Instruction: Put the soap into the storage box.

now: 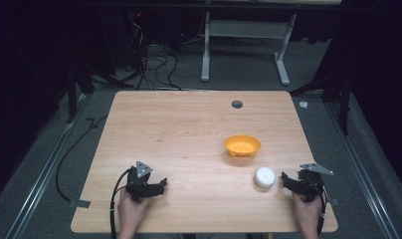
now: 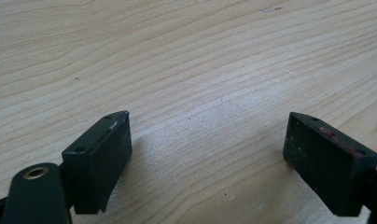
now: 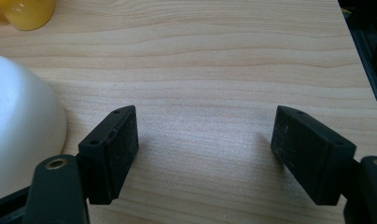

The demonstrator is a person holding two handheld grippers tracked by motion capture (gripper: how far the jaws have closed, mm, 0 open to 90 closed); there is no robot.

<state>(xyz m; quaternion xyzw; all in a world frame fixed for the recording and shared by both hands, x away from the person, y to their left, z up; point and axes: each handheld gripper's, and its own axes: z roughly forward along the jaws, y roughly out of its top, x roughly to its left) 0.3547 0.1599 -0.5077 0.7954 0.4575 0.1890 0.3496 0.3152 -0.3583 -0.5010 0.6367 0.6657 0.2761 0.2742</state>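
On the wooden table (image 1: 189, 129) a white bowl (image 1: 264, 177), seemingly turned upside down, sits just left of the right gripper (image 1: 288, 180), near an orange bowl (image 1: 242, 145), while the left gripper (image 1: 161, 185) rests well apart, both with jaws wide over bare wood.

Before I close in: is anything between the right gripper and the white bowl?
No. In the high view, only bare table separates the right gripper from the white bowl.
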